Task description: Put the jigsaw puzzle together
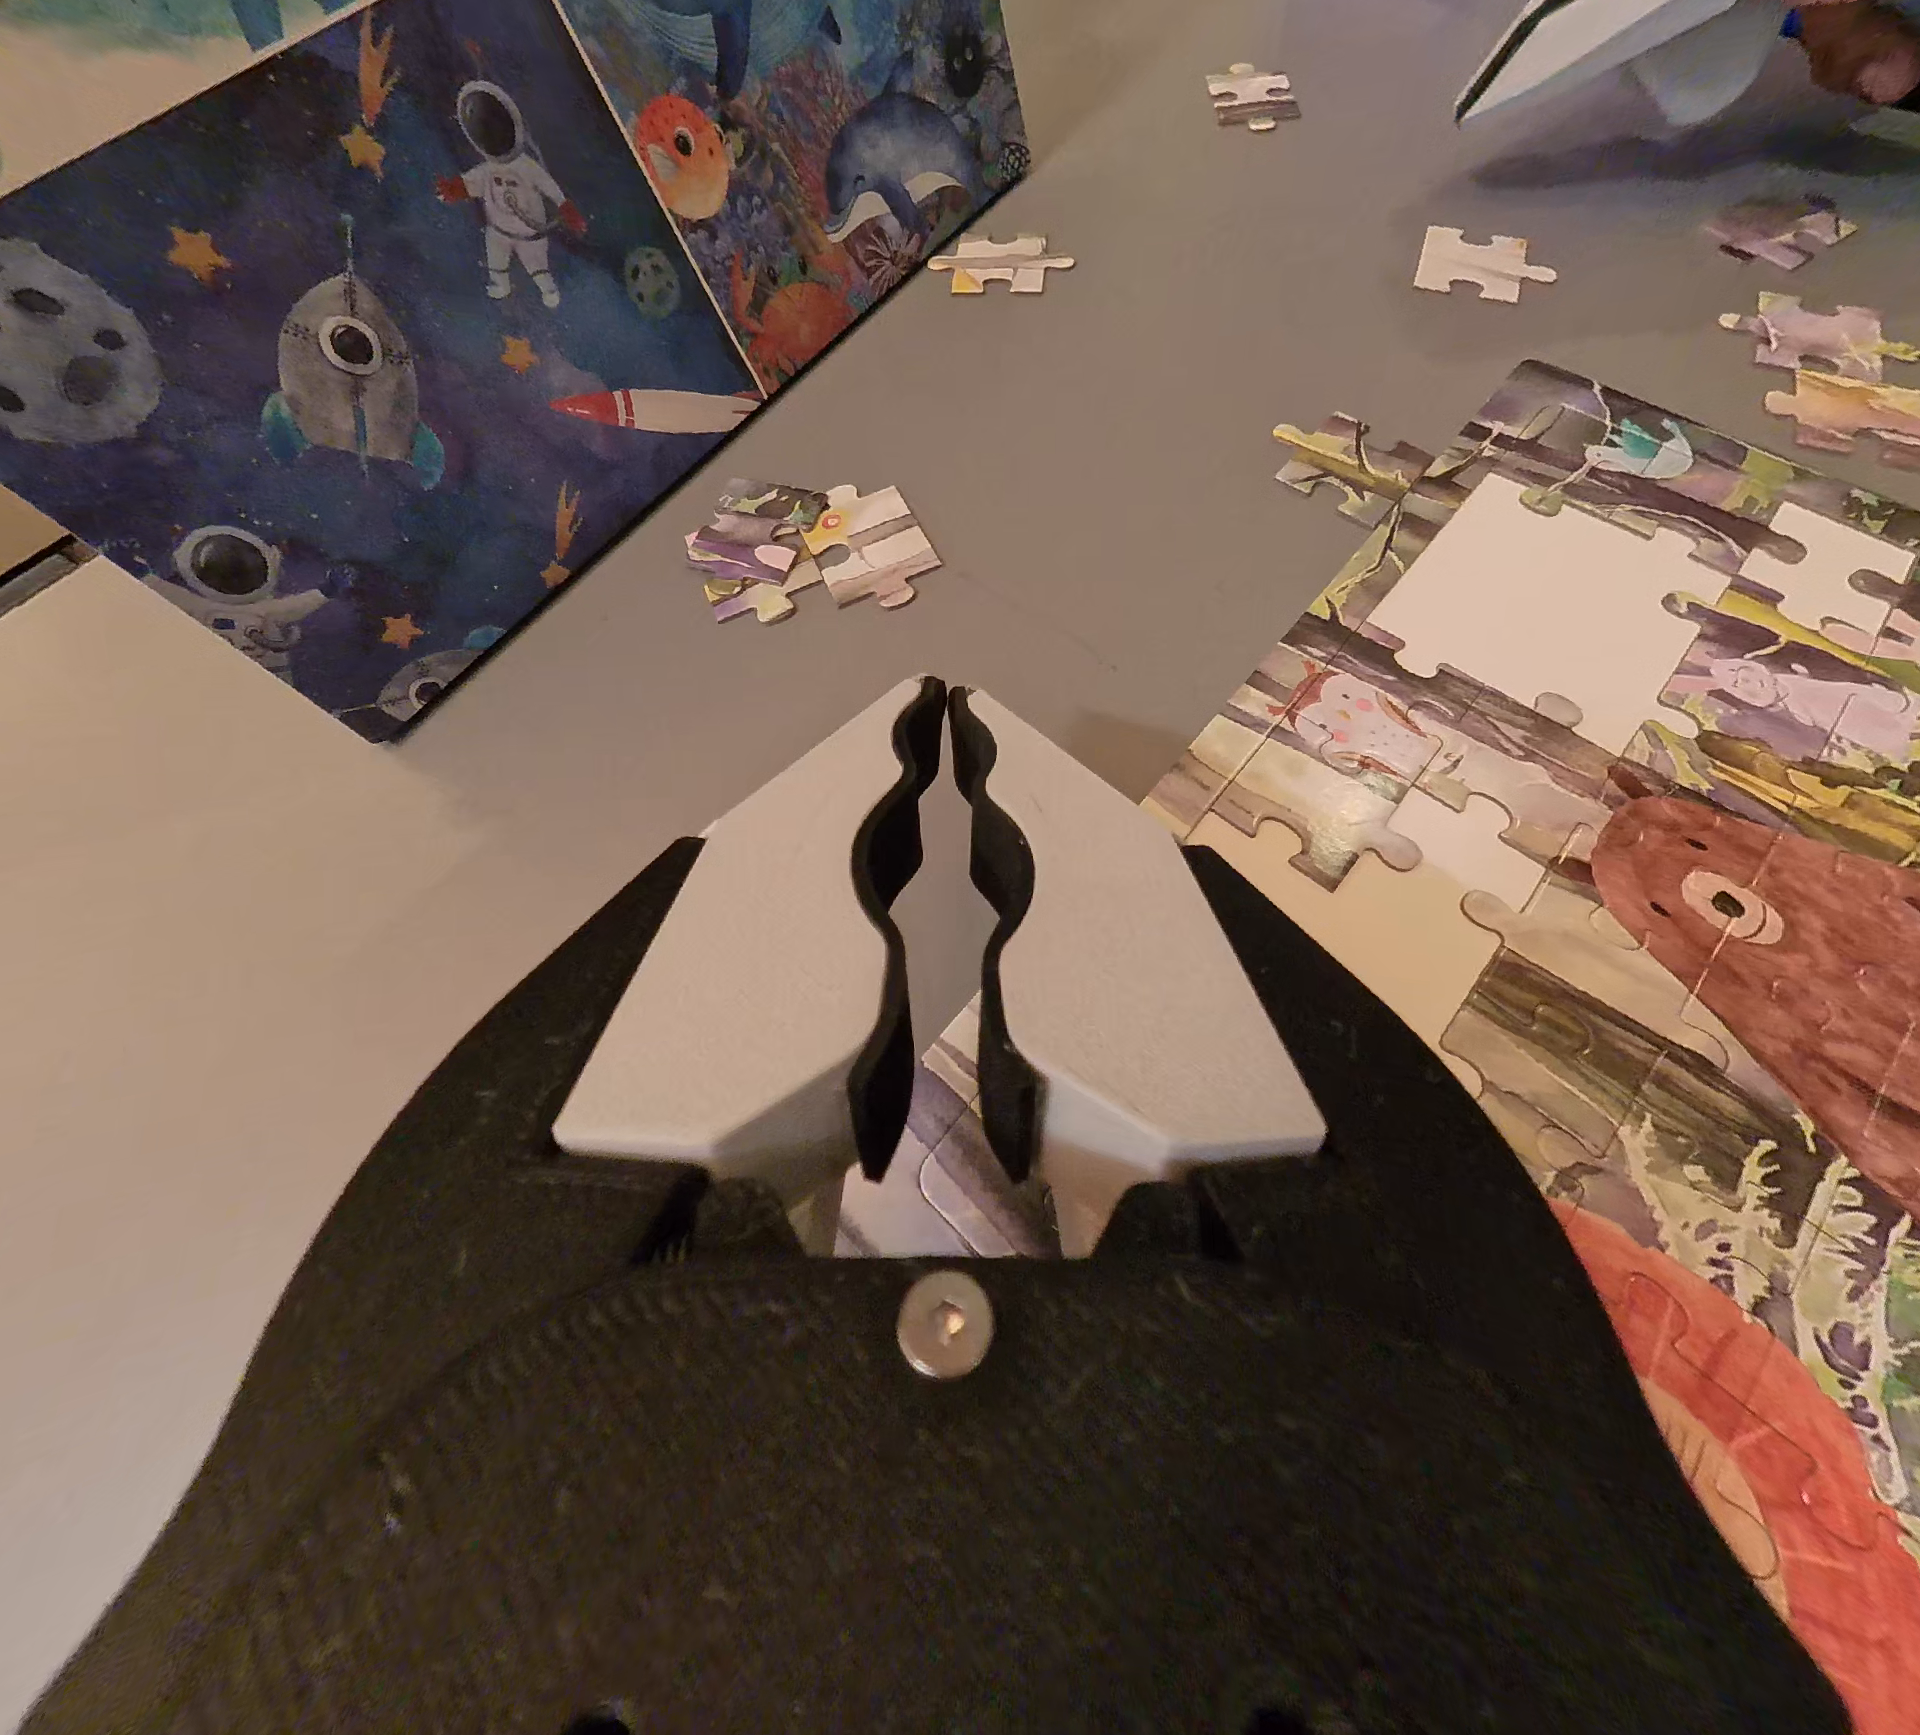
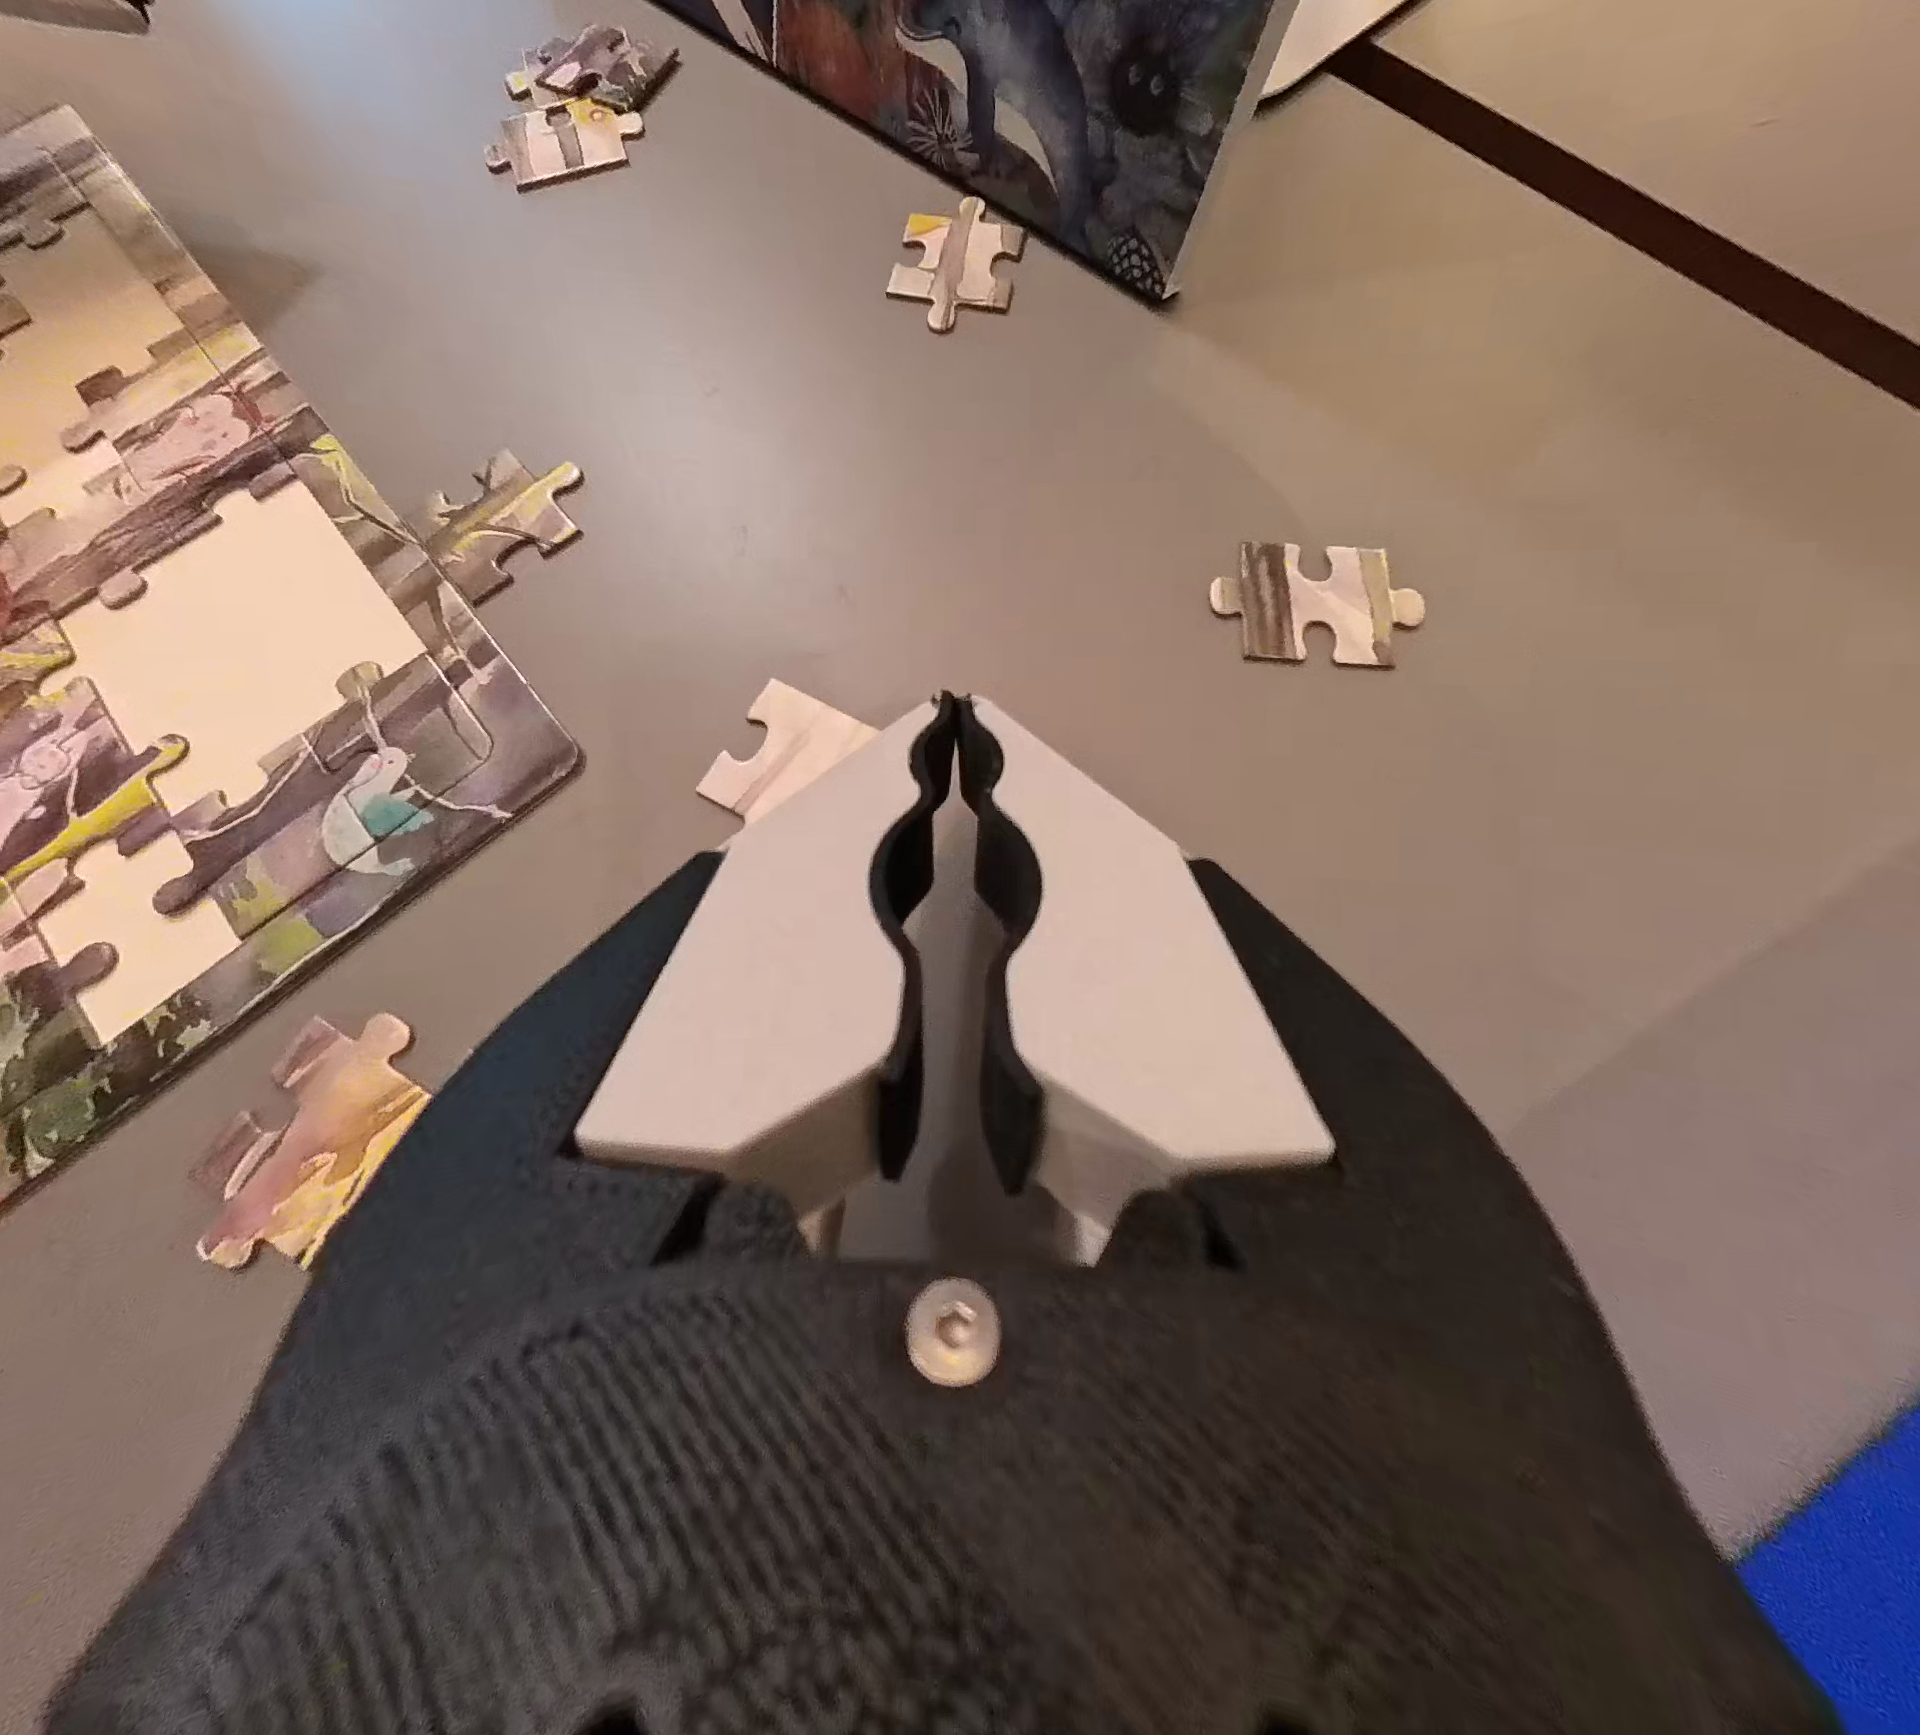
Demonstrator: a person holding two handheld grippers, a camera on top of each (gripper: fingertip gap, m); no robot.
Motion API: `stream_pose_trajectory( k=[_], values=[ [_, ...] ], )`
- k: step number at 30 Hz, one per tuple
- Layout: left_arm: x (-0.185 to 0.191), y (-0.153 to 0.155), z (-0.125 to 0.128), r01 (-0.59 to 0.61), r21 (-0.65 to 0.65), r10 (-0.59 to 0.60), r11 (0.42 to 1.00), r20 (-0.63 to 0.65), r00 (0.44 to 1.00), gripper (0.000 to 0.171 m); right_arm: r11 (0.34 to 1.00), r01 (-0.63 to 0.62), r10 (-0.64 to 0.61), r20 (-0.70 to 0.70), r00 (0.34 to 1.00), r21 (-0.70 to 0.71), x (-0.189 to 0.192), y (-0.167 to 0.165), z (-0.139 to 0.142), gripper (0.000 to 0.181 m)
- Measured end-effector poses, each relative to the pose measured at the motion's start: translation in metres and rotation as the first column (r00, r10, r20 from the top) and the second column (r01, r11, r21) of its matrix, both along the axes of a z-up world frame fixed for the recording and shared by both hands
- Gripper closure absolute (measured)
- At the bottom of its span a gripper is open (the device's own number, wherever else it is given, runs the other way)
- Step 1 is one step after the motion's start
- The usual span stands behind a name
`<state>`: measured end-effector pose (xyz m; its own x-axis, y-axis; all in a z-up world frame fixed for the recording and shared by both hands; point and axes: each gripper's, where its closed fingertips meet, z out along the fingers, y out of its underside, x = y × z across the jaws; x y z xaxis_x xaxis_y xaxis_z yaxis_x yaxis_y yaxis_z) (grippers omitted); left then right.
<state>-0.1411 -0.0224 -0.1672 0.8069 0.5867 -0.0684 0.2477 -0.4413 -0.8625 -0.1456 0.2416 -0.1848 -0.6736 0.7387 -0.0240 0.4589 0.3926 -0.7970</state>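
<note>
The left gripper (image 1: 948, 688) is hovering with fingers pressed together, empty, beside the half-built puzzle (image 1: 1558, 854) lying on the worktop (image 1: 1143, 438). The right gripper (image 2: 956, 700), fingers likewise together, is perhaps touching a pale piece (image 2: 779, 745); loose pieces (image 2: 1317, 603) are lying farther off.

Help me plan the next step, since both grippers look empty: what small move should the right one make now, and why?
Probably open the right gripper and lower it onto the pale piece lying just beside its tip. Its jaws are closed on nothing, the puzzle board still shows bare gaps, and that loose piece is the nearest one on the table.
</note>
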Motion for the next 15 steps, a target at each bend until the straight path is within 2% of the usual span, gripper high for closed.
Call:
stream_pose_trajectory(
  k=[10,15],
  values=[
    [0.0,0.001,-0.002,0.002,-0.006,-0.002,1.0,0.004,1.0,0.171,0.998,0.061,-0.062,-0.043,0.997,-0.024,-0.007,0.008,0.01,0.181],
    [0.001,0.001,-0.003,0.004,-0.009,-0.004,1.0,0.005,1.0,0.171,0.991,0.13,-0.131,-0.089,0.987,-0.017,-0.013,0.019,0.016,0.181]
  ],
)
